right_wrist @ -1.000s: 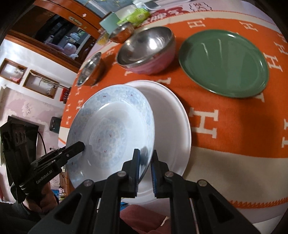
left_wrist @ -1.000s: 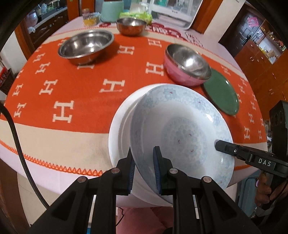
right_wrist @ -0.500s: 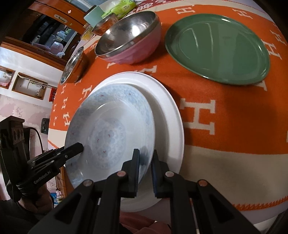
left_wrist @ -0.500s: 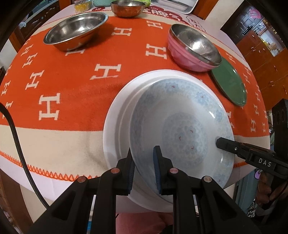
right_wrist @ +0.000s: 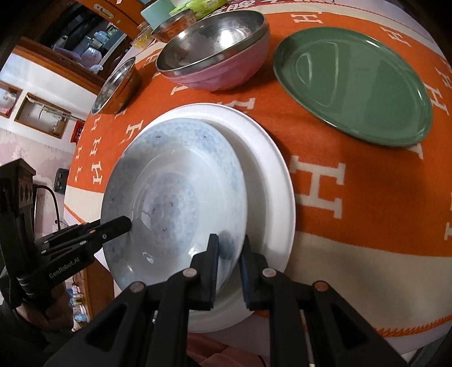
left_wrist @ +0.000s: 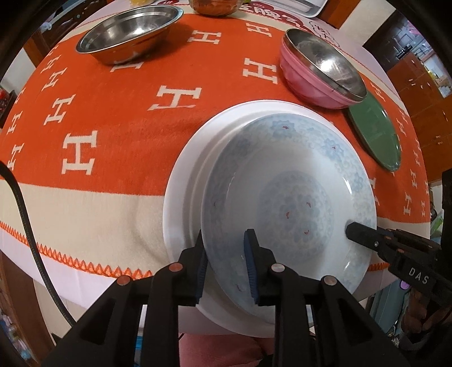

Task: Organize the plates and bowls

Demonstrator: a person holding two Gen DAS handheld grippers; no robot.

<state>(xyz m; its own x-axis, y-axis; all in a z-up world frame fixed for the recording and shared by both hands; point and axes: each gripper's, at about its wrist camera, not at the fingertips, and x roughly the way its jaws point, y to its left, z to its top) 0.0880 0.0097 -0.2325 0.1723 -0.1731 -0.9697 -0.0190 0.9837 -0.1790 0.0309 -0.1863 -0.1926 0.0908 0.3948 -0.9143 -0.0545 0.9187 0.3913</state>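
Observation:
A blue-patterned deep plate (left_wrist: 291,197) sits in a larger white plate (left_wrist: 186,175) near the table's front edge. My left gripper (left_wrist: 226,265) straddles the patterned plate's near rim with its jaws a little apart. My right gripper (right_wrist: 228,262) straddles the opposite rim (right_wrist: 234,214), its jaws also slightly apart. The patterned plate (right_wrist: 172,203) and the white plate (right_wrist: 271,180) show in the right wrist view too. Each gripper's tip shows in the other's view, the right one in the left wrist view (left_wrist: 356,228) and the left one in the right wrist view (right_wrist: 118,225).
A pink bowl with a steel bowl nested in it (left_wrist: 319,70) and a green plate (left_wrist: 375,132) stand behind on the orange tablecloth (left_wrist: 113,113). A wide steel bowl (left_wrist: 130,31) is far left, a copper-coloured bowl (left_wrist: 214,5) at the back.
The patterned plate has come down from a tilted hold onto the white plate. Both grippers have lowered with it and their jaws have widened slightly on its rim.

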